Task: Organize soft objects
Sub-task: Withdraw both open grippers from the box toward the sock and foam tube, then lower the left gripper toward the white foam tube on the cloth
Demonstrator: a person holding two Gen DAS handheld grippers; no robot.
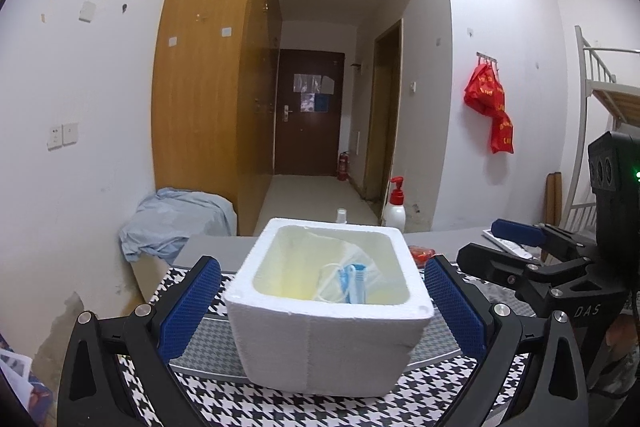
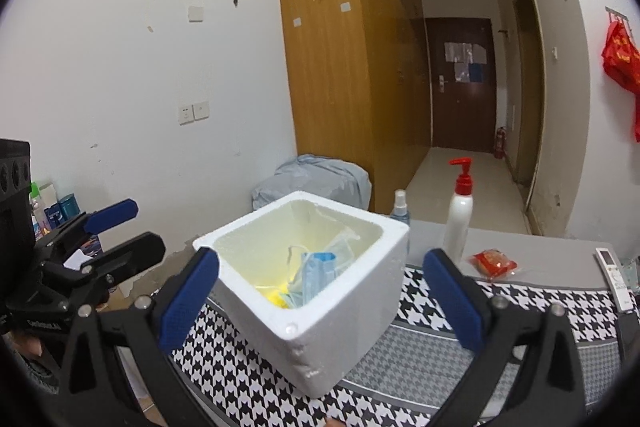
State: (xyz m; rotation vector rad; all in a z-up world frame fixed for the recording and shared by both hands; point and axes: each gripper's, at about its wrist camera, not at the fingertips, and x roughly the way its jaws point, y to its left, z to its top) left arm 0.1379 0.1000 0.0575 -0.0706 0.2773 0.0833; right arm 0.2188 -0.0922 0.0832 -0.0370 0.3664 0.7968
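Partly hidden: face masks (image 2: 316, 277) (yellow item beneath unclear) inside foam box (image 2: 340, 331); both hand-held grippers spread wide, empty.

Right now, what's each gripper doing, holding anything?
Left gripper: open, holding nothing.
Right gripper: open, holding nothing.

The left tool (image 1: 322, 303) points forward and slightly downward, its two blue-padded fingers (image 1: 190, 307) spread wide apart with nothing pressed between the pads. The right tool (image 2: 320, 297) is tilted down much the same, its jaws at their widest and its blue pads (image 2: 454, 297) gripping nothing. The two tools sit side by side, each showing at the edge of the other's wrist view.
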